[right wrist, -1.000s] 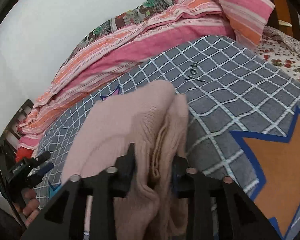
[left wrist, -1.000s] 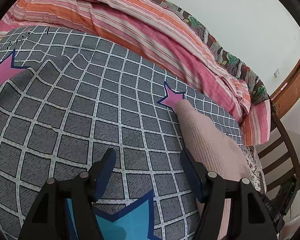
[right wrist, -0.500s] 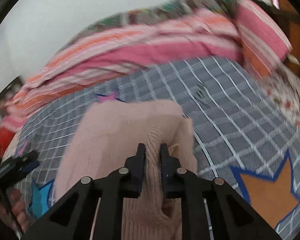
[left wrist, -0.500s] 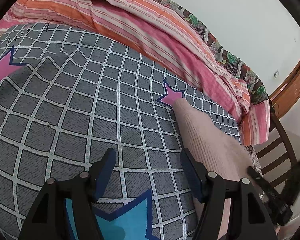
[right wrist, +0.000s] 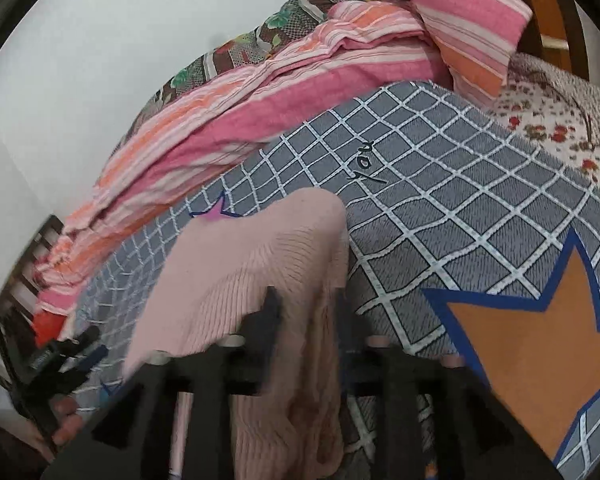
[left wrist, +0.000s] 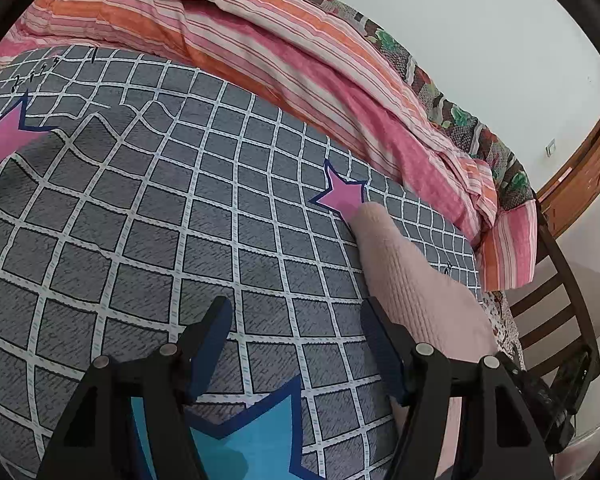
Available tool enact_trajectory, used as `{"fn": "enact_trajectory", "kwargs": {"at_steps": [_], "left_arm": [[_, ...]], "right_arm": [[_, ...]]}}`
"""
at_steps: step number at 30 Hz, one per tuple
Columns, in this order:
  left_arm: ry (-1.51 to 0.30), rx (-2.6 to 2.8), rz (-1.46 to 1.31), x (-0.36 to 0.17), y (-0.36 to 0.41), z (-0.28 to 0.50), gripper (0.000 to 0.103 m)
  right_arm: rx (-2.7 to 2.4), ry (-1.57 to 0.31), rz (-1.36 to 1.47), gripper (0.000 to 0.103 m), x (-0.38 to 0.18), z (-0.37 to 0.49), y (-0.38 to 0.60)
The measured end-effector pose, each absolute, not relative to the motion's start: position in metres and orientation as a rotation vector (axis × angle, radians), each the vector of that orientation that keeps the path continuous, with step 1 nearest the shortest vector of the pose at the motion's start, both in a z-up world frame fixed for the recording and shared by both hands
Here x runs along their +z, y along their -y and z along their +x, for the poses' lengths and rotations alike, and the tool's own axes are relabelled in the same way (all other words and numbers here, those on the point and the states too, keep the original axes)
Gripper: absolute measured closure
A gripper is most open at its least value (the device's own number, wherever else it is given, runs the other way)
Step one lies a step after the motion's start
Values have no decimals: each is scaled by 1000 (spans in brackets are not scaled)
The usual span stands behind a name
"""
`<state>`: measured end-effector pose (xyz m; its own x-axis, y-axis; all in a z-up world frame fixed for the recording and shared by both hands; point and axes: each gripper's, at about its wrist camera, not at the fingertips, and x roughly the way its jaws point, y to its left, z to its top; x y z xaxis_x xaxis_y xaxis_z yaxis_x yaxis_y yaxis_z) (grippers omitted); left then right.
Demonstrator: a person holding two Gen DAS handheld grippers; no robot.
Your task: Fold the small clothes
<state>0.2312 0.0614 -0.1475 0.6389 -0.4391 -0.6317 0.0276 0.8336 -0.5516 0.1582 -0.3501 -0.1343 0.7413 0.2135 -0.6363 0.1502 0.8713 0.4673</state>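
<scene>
Left tongs (left wrist: 296, 328): matte black angular arms, a round silver screw head on each, dark blue pads lining the inner faces of both fingers. Right tongs (right wrist: 306, 312): same black frame, blurred, pale round screw heads along the crossbar. Bare fingers (right wrist: 66, 420) at lower left of the right wrist view, wrapped around a black handle

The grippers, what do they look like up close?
Both are black. The left gripper has two angular arms with round silver bolts and long dark blue pads on its fingers. The right gripper is built the same way but looks blurred here; its fingers look black. From the right view, the left one carries a small label, too small to read.
</scene>
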Motion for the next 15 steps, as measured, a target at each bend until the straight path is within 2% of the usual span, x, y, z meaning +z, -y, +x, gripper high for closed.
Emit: {"fn": "enact_trajectory", "kwargs": {"at_steps": [1, 6, 8, 11, 15], "left_arm": [[-841, -281, -538, -147, -62, 232, 38], [-828, -280, -557, -146, -66, 231, 38], [-833, -282, -552, -146, -67, 231, 38], [-835, -281, -545, -147, -66, 230, 38], [-838, -277, -554, -148, -68, 230, 38]], "right_arm": [[66, -753, 544, 30, -135, 158, 346], [143, -843, 560, 26, -157, 169, 328], [155, -862, 616, 17, -170, 179, 334], [191, -876, 678, 17, -177, 187, 341], [205, -894, 612, 17, -178, 195, 330]]}}
